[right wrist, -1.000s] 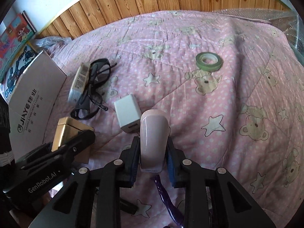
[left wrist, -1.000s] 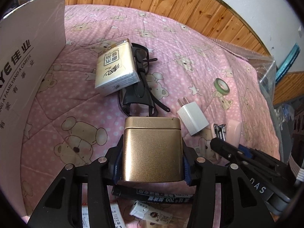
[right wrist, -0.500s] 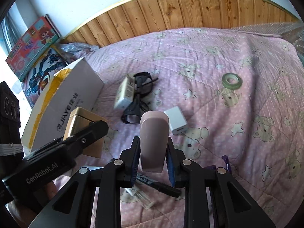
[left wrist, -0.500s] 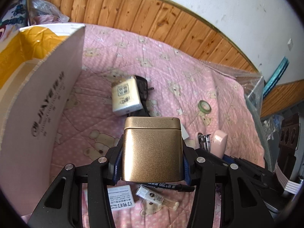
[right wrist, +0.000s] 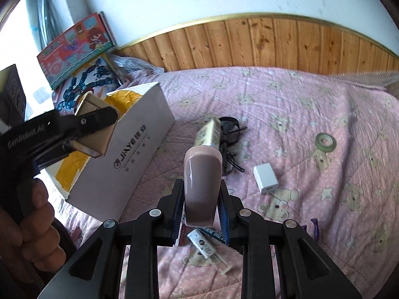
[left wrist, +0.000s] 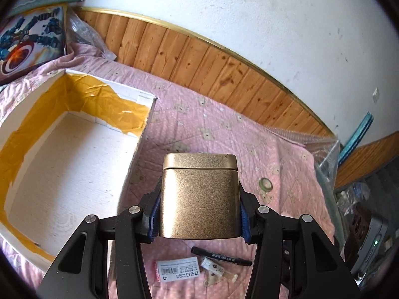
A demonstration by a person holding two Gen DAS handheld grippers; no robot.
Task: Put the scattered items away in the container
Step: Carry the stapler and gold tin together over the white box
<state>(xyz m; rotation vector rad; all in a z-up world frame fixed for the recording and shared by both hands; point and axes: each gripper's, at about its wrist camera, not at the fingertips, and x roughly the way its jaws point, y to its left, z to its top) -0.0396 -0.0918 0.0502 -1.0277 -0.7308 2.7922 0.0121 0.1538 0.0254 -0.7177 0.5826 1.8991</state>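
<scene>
In the left wrist view, our left gripper [left wrist: 199,214] pinches a gold tin [left wrist: 198,196] between its blue pads, held in the air above the pink bed [left wrist: 224,134]. To its left lies the open white box [left wrist: 62,154], its inner walls lined with yellow tape. Below the tin, on the bed, we see a black marker [left wrist: 220,256], a white labelled packet [left wrist: 178,271] and a small vial [left wrist: 218,270] close together. A green tape roll [left wrist: 265,184] lies farther off to the right.

In the right wrist view, our right gripper [right wrist: 201,211] pinches an upright pink case [right wrist: 202,184]. At left, the left gripper [right wrist: 94,124] carries the gold tin [right wrist: 96,127] over the near edge of the white box [right wrist: 129,159]. Scattered on the bed [right wrist: 286,104] are a tissue pack [right wrist: 209,134] lying against black glasses [right wrist: 230,137], a white charger [right wrist: 265,179] and the green tape roll [right wrist: 325,142], well apart from the box.
</scene>
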